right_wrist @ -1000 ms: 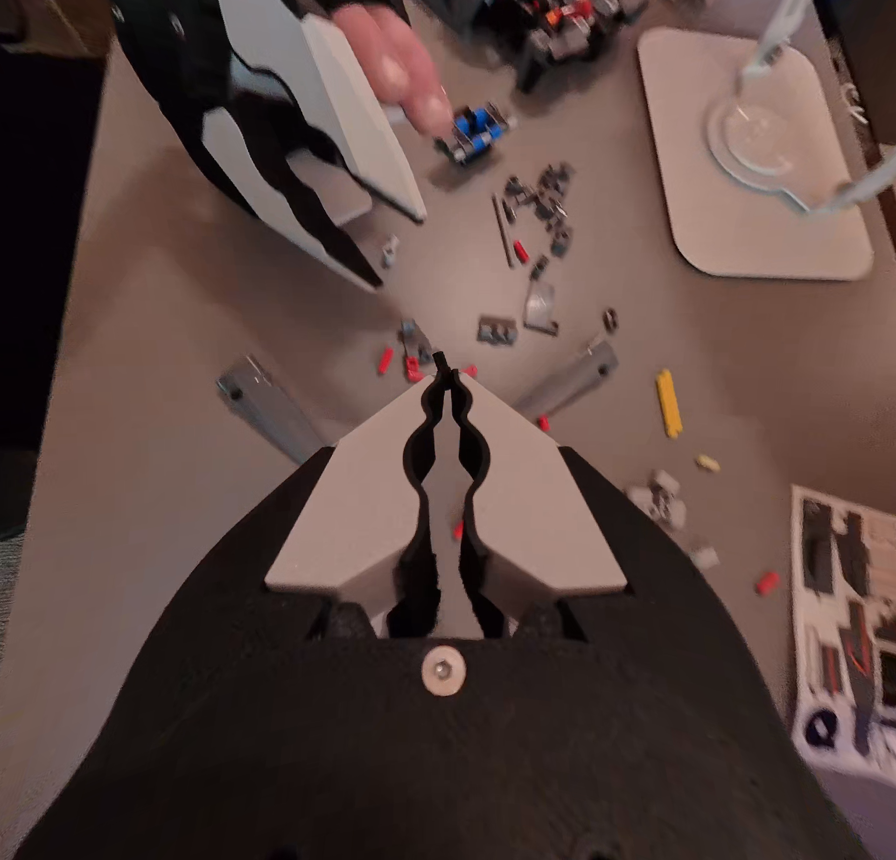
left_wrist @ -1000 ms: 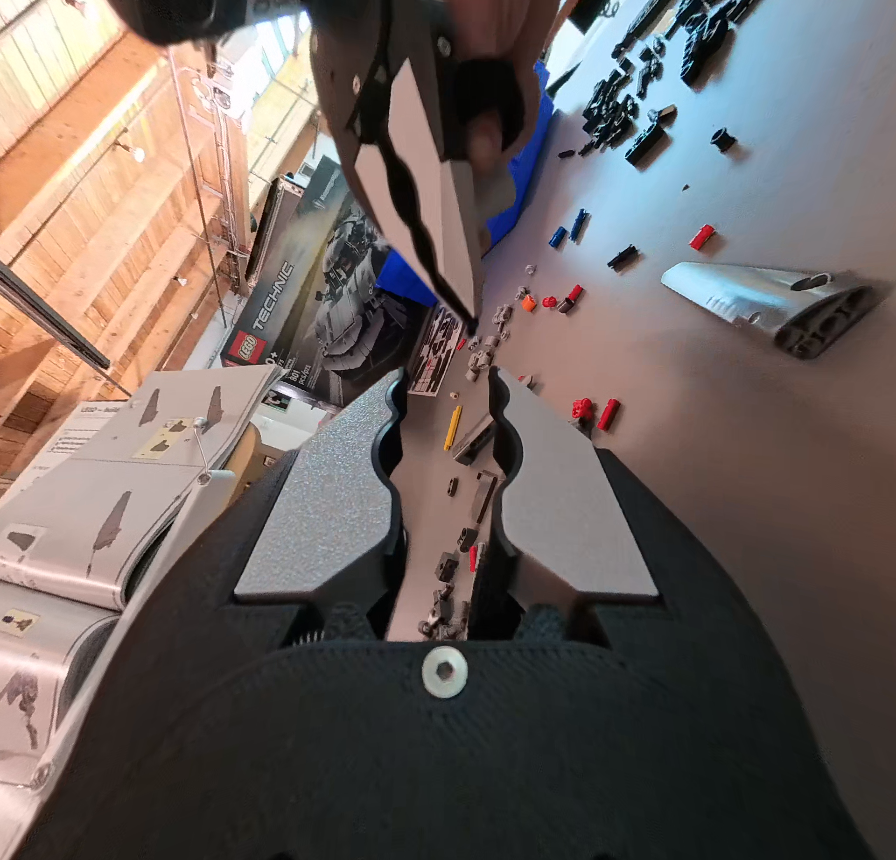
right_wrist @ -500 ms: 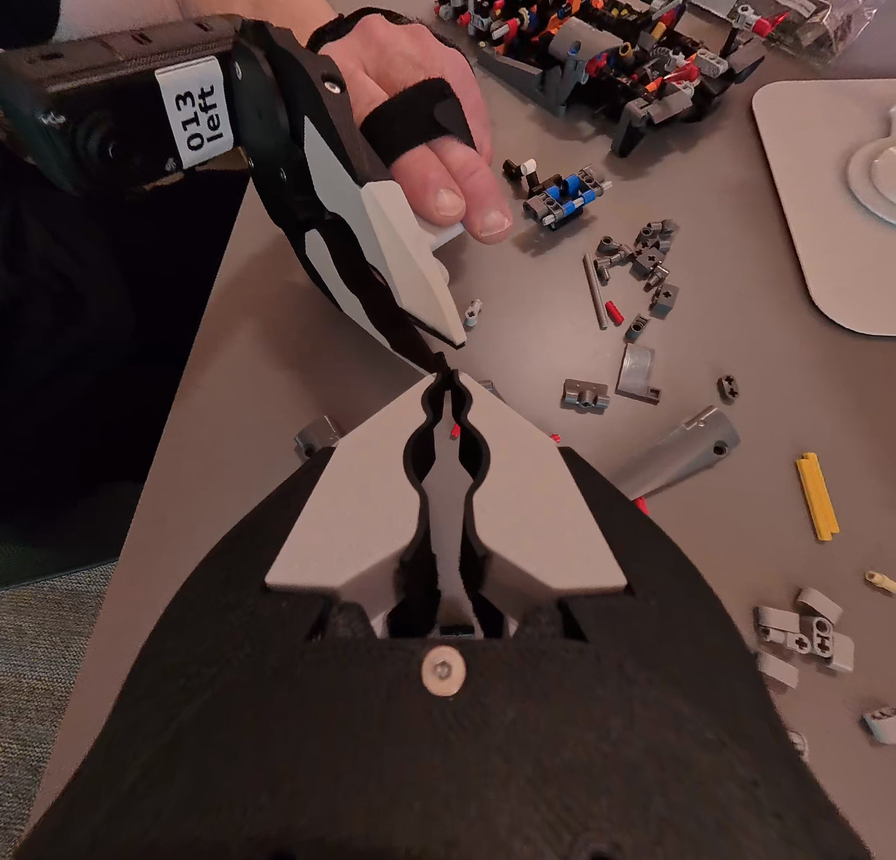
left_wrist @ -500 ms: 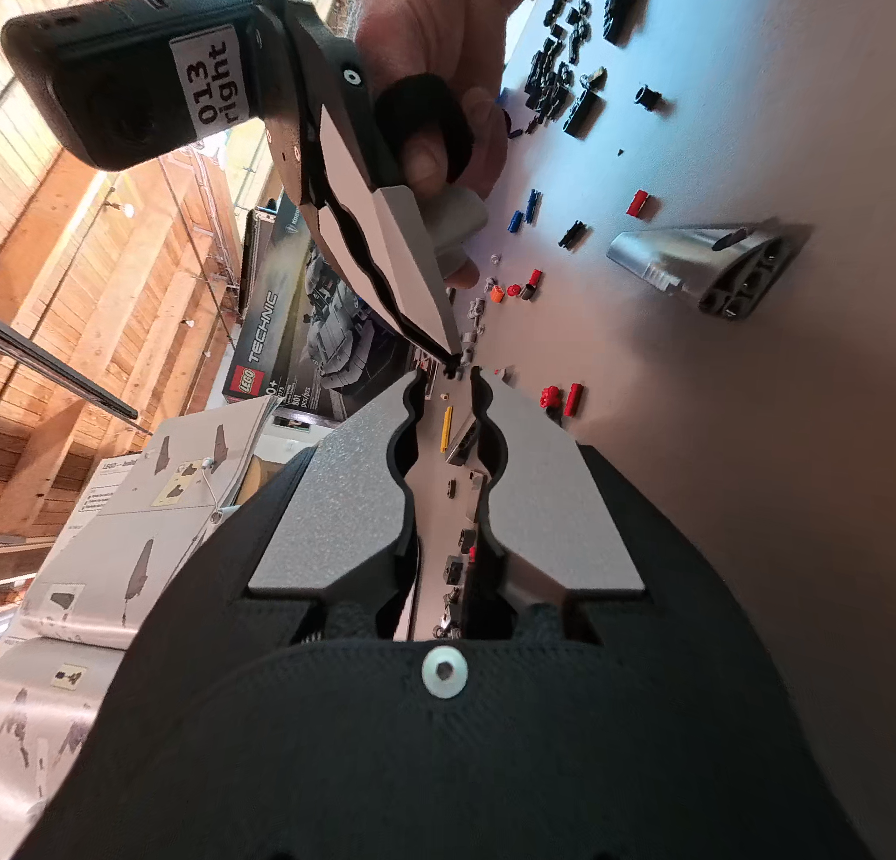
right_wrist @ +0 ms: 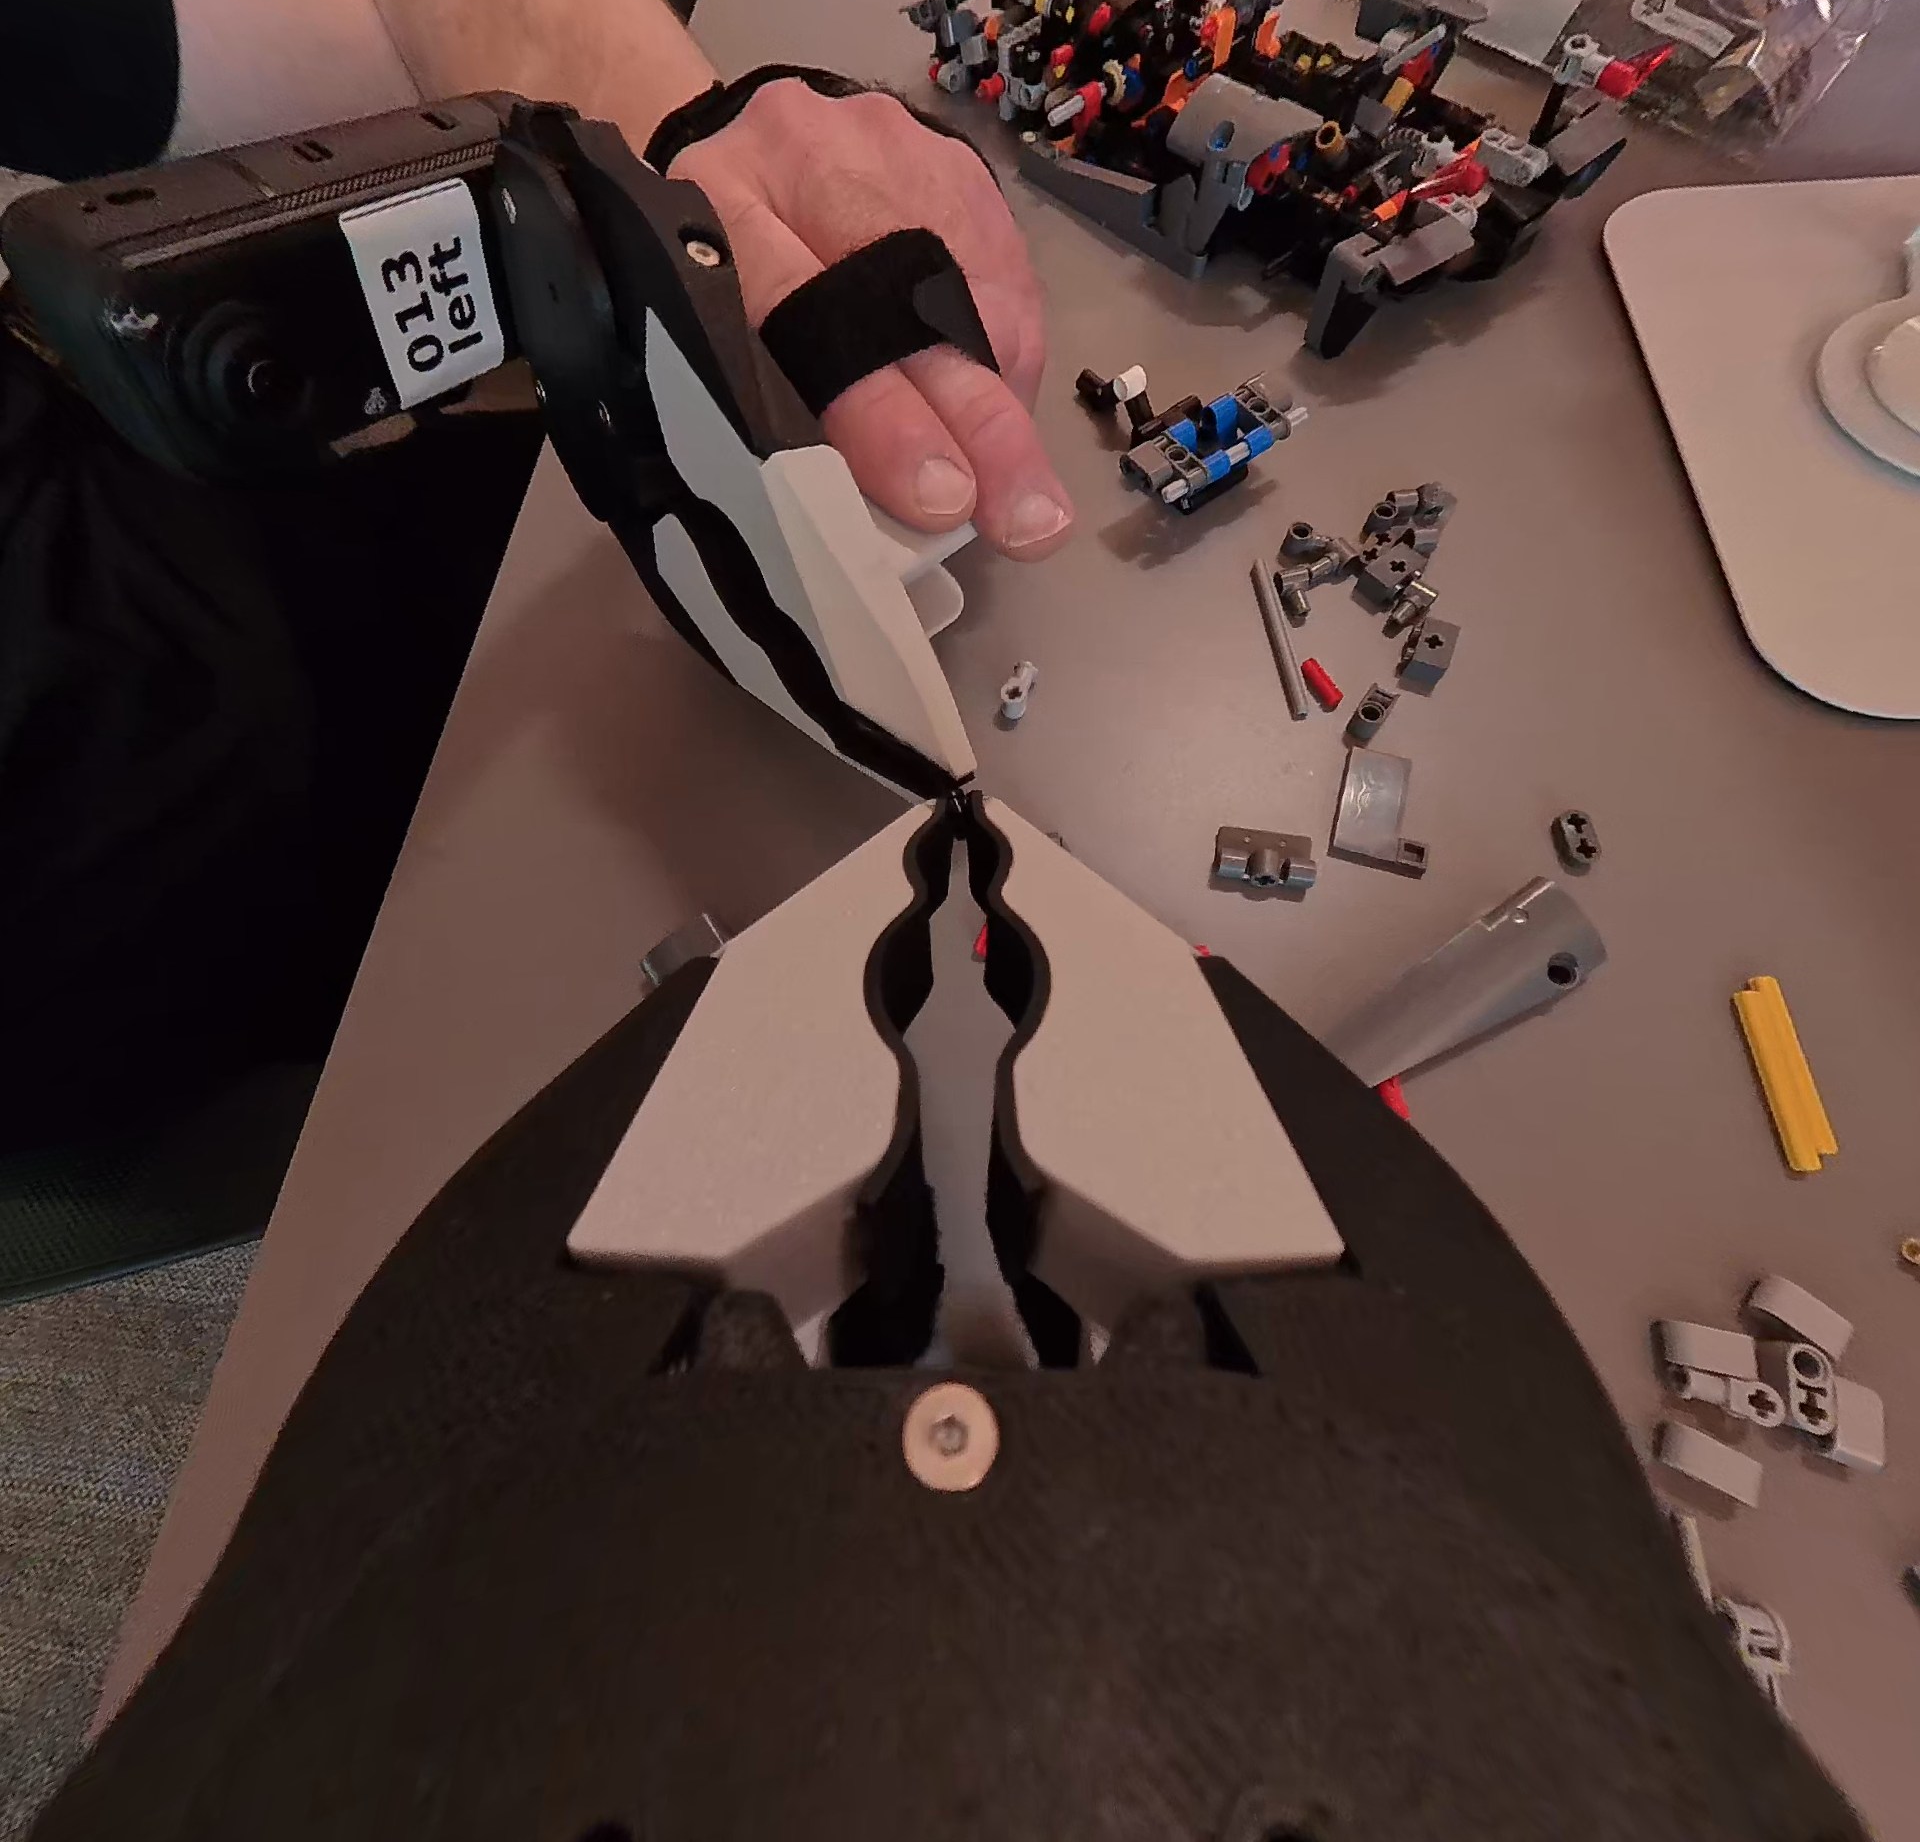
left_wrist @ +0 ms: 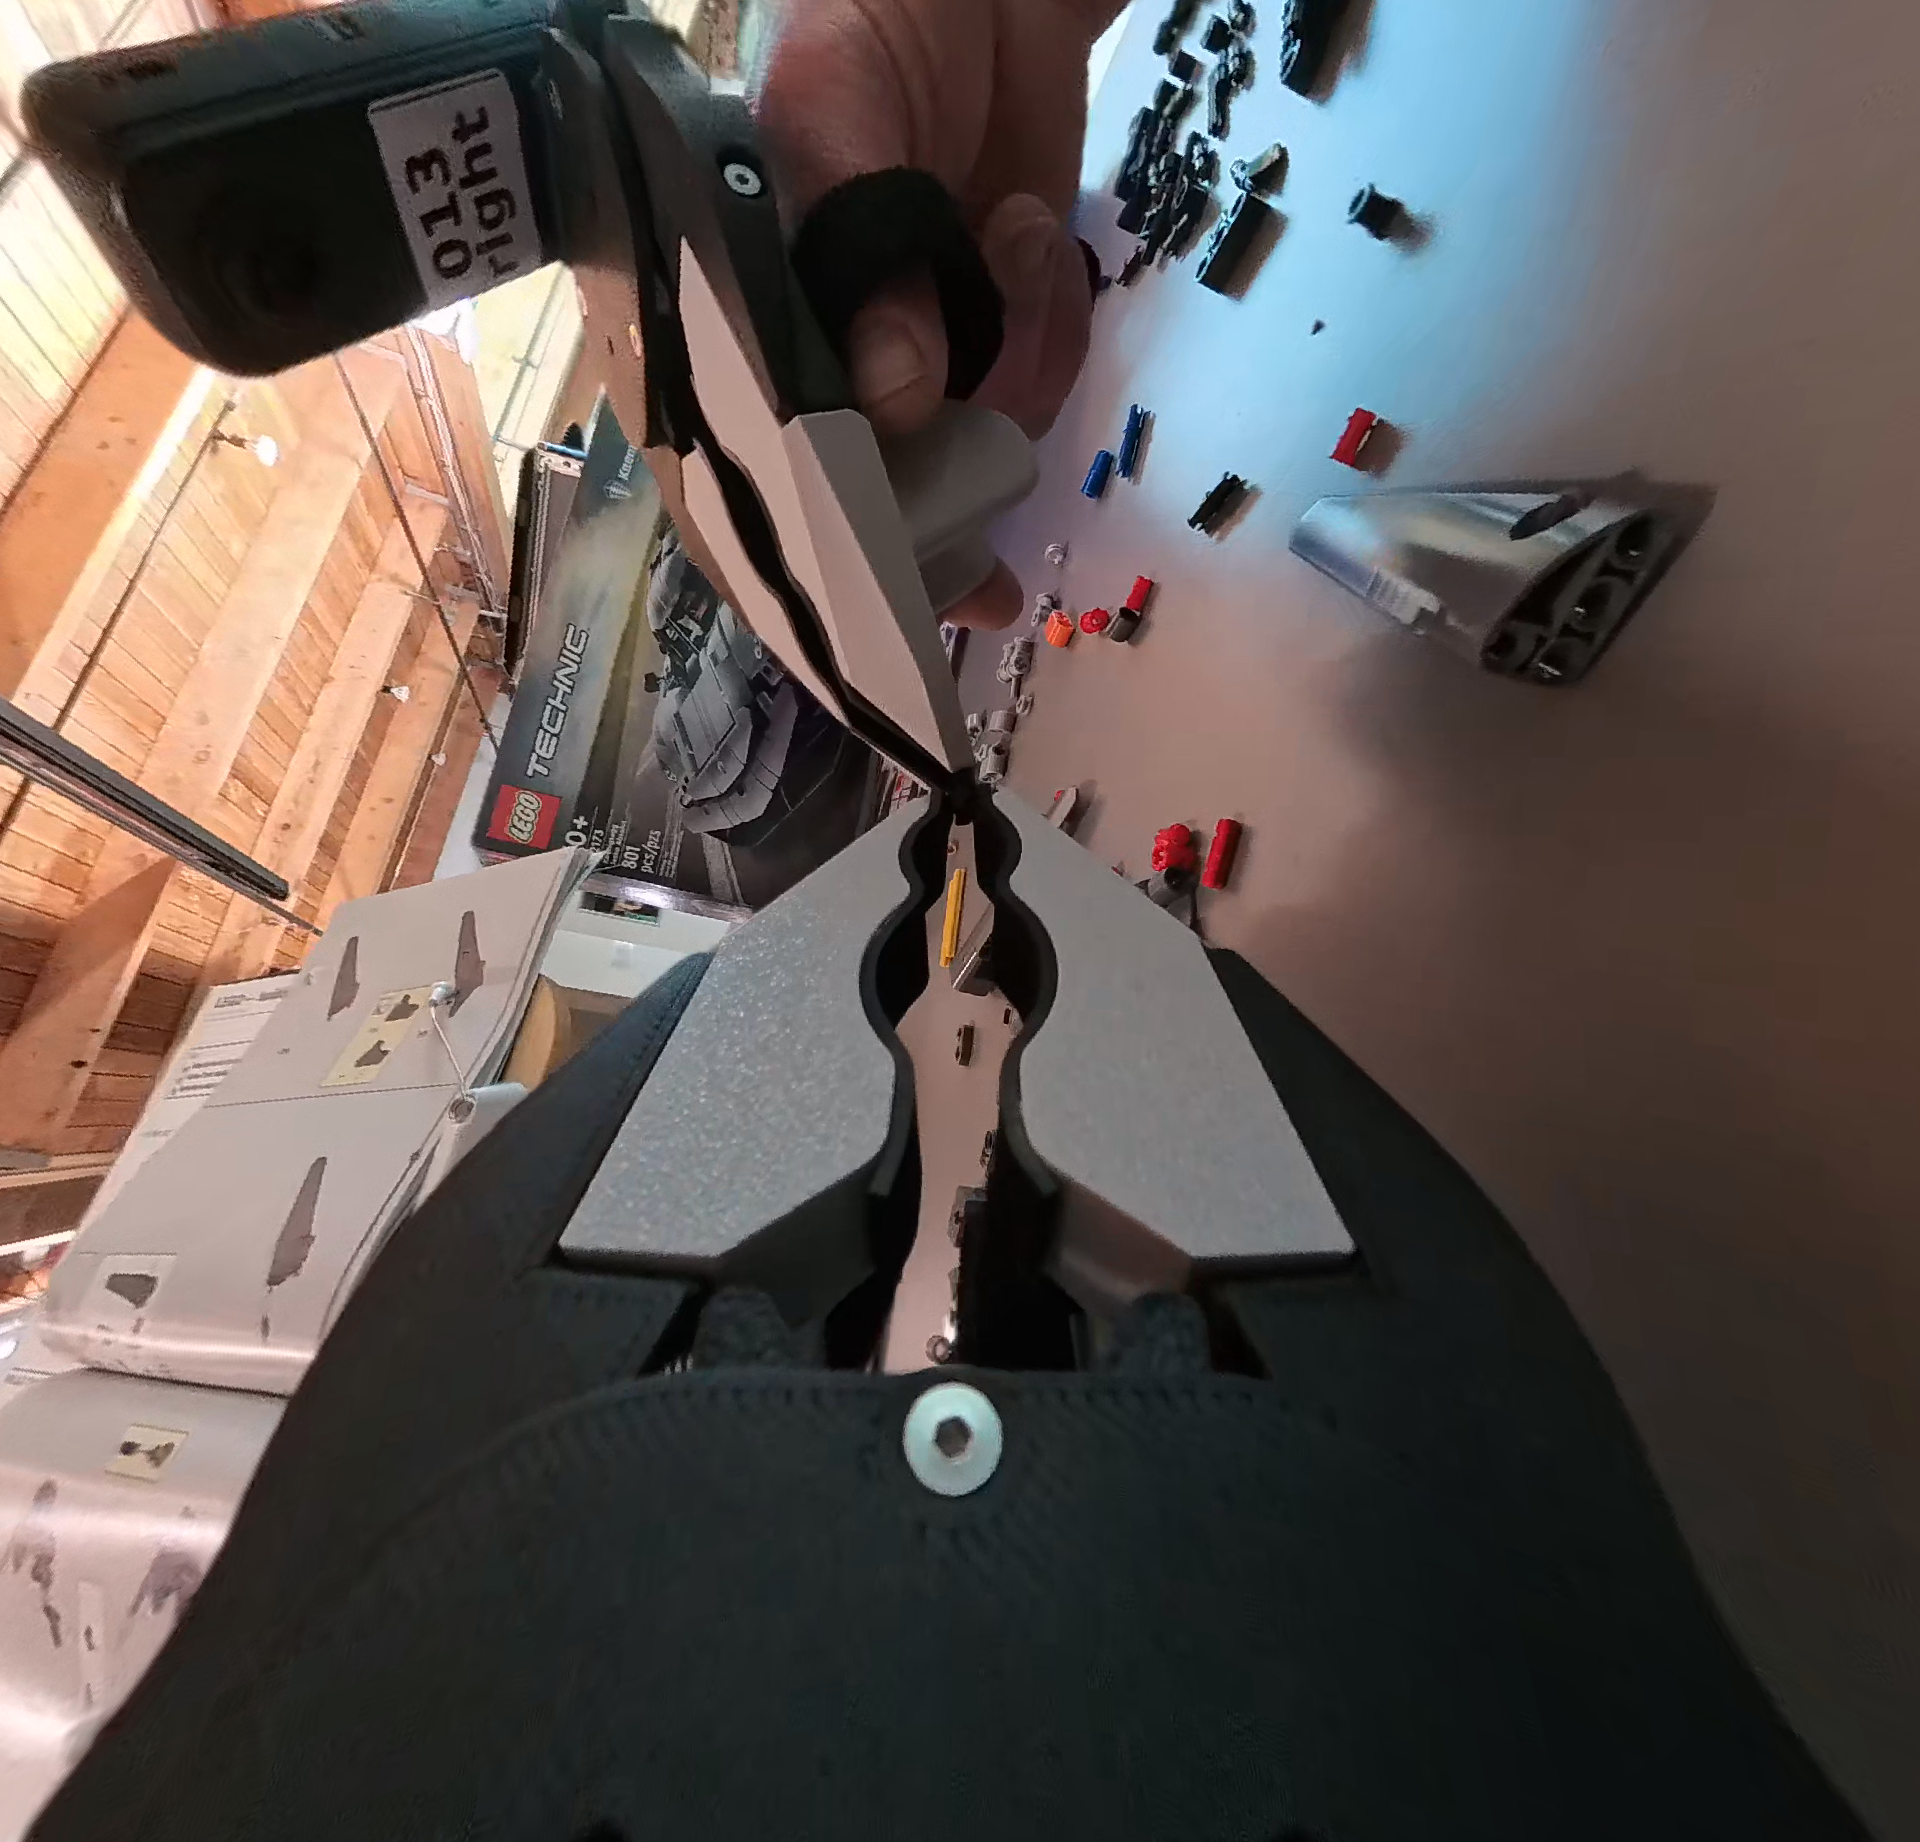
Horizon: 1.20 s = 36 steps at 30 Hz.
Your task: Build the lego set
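My two grippers meet tip to tip above the table.
My right gripper pinches a small black pin; my left gripper is closed almost onto it.

Grey table: loose lego pcs, part-built model, yellow axle, white mat.

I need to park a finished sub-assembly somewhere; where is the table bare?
Bare table lies along the near-left edge, between the left tongs and the drop-off, and between the yellow axle and the white pad. It is crowded around the grey connector cluster and the chassis.
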### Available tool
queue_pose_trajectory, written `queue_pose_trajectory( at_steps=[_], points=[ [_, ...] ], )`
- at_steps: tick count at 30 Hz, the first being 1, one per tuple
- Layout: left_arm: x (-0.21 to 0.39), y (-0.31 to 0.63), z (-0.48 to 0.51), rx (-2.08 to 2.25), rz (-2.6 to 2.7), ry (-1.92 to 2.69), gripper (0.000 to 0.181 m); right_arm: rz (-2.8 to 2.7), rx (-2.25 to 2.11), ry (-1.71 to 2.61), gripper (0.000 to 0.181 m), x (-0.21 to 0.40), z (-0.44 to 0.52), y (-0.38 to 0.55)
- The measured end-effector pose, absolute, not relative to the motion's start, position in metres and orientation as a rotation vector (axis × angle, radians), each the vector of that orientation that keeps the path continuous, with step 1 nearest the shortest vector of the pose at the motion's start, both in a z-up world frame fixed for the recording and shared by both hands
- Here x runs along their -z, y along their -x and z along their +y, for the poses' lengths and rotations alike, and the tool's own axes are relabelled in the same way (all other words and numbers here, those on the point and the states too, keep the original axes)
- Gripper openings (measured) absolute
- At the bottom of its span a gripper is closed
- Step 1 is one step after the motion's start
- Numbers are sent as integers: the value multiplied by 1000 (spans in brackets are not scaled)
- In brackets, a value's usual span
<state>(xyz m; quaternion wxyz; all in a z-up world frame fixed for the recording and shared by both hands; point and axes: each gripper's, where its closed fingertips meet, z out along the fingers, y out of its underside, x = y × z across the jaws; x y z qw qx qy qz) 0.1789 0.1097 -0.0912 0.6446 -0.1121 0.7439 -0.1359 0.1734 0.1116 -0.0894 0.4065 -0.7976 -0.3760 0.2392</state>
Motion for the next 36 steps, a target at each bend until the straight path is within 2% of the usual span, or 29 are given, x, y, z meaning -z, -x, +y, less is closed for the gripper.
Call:
queue_pose_trajectory(
  at_steps=[12,23,33,36],
  points=[
    [65,-173,111,451,1620,329,1,-945,-622,1851,13,67,110,-166],
    [56,-169,110,515,1597,342,1,-931,-616,1783,6,59,113,-163],
    [52,-168,111,532,1587,352,1,-935,-617,1776,7,62,114,-160],
    [52,-167,110,535,1585,347,1,-937,-601,1765,1,61,115,-160]
  ],
)
